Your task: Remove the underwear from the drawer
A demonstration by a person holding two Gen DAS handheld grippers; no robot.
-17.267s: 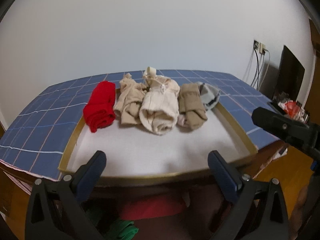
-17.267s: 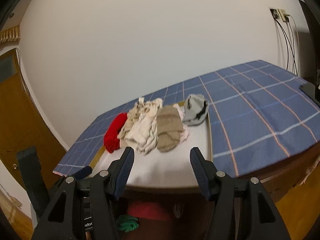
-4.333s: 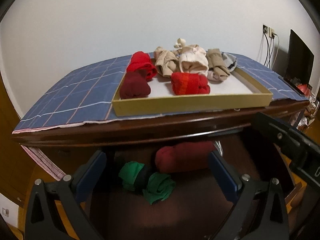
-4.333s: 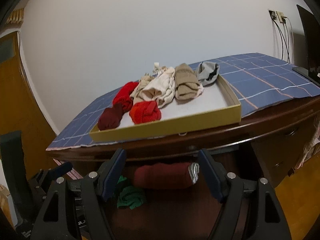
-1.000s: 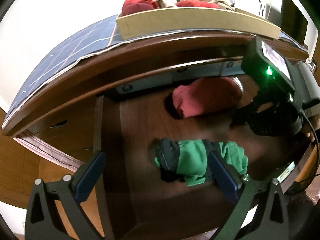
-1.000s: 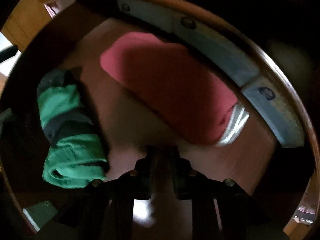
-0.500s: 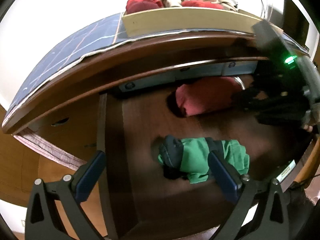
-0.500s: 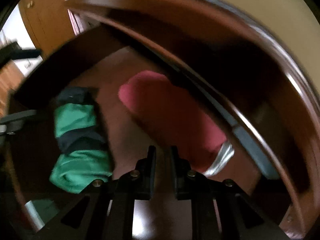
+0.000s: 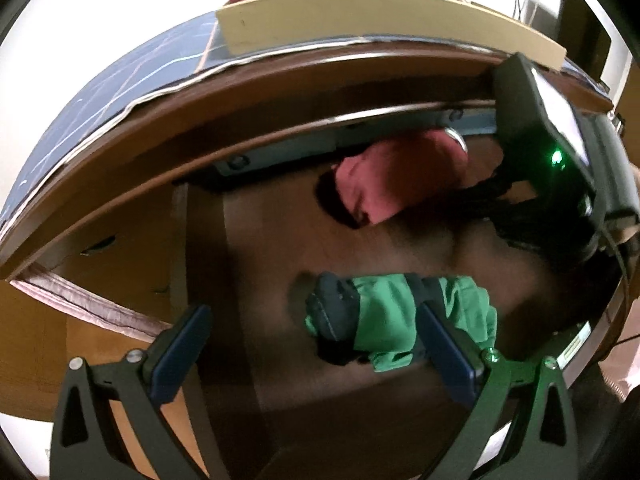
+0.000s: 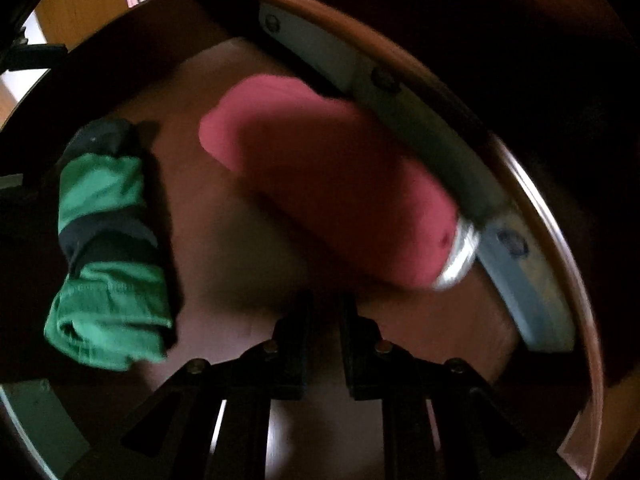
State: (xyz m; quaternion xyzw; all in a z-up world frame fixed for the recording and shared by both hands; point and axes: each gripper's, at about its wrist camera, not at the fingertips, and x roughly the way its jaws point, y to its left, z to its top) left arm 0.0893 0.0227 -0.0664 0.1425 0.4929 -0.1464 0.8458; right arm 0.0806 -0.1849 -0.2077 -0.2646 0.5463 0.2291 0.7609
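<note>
I am partway through emptying the open dark wooden drawer [image 9: 256, 360], with rolls of underwear still lying on its floor, and this step is the reach for the next one. On the left, my left gripper [image 9: 316, 348] hangs over the drawer with its blue-padded jaws wide apart and nothing between the pads; the rolled green underwear with a dark navy band [image 9: 392, 322] lies just below and partly behind its right finger. Further right and deeper in, the long rolled dull-red underwear with a silvery waistband end [image 10: 332, 184] lies against the drawer's back, close under the pale metal rail [image 10: 420, 136]. My right gripper [image 10: 323, 320] points steeply down just in front of that red roll with its black jaws drawn together and empty, so I judge they must open before they can straddle it. The overhanging wooden tabletop edge [image 9: 280, 92] crowds the space above the roll, and the cream tray [image 9: 360, 12] of clothes above waits on the blue checked cloth [image 9: 132, 76].
</note>
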